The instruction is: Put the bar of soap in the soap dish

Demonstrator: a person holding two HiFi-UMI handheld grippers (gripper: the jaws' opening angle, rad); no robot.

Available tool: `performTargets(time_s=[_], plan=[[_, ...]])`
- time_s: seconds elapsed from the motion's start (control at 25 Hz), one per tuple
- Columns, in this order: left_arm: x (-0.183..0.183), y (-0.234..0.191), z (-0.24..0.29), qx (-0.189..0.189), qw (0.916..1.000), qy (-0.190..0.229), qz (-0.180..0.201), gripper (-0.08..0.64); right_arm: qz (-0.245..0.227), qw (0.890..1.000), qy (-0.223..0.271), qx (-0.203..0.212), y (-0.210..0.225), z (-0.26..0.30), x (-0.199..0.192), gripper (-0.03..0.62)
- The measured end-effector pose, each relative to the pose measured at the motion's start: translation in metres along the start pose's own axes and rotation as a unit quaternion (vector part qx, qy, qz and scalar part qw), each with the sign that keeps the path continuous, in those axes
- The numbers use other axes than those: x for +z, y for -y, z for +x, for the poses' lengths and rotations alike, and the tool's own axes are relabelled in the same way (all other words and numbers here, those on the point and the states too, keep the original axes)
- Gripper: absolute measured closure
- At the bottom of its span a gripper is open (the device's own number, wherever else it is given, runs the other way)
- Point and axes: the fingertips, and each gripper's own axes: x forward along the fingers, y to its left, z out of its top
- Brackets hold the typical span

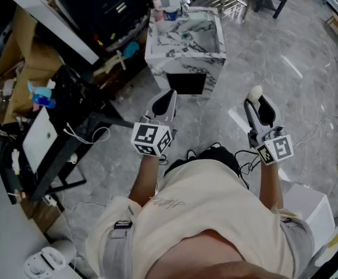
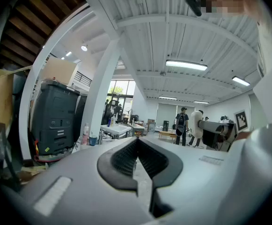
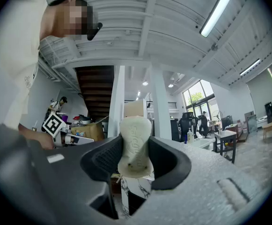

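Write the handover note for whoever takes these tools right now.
Left tool: jaws together, empty.
Right tool: shut on the bar of soap, which stands upright between the pads.
The marble sink unit is ahead, and both tools are short of it. The soap dish can't be made out from here.
Done: soap is in hand.
Left: carry it to the dish and release it there.

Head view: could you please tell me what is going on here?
A person faces a marble sink unit, a gripper in each hand. The right gripper clamps a pale bar of soap; the left gripper is shut and empty. The soap is held well short of the sink, not yet set down anywhere.
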Motion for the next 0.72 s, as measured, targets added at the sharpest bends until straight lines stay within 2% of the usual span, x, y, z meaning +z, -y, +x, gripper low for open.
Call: performTargets(time_s=[0.24, 0.44, 0.56, 0.72], plan=[[-0.001, -0.004, 0.001, -0.001, 1.0, -0.002, 0.0, 0.545, -0.01, 1.0, 0.001, 0.004, -0.003, 0.002, 0.006, 0.41], [-0.011, 0.0, 0.0, -0.013, 0.9998, -0.017, 0.001, 0.545, -0.008, 1.0, 0.007, -0.01, -0.008, -0.004, 0.006, 0.41], [-0.01, 0.006, 0.002, -0.023, 0.9996, -0.015, 0.0, 0.545, -0.02, 1.0, -0.002, -0.013, -0.009, -0.009, 0.007, 0.41], [-0.016, 0.0, 0.01, -0.017, 0.9996, -0.019, -0.01, 0.545, -0.032, 0.999, -0.019, -0.004, -0.009, -0.007, 0.002, 0.41]])
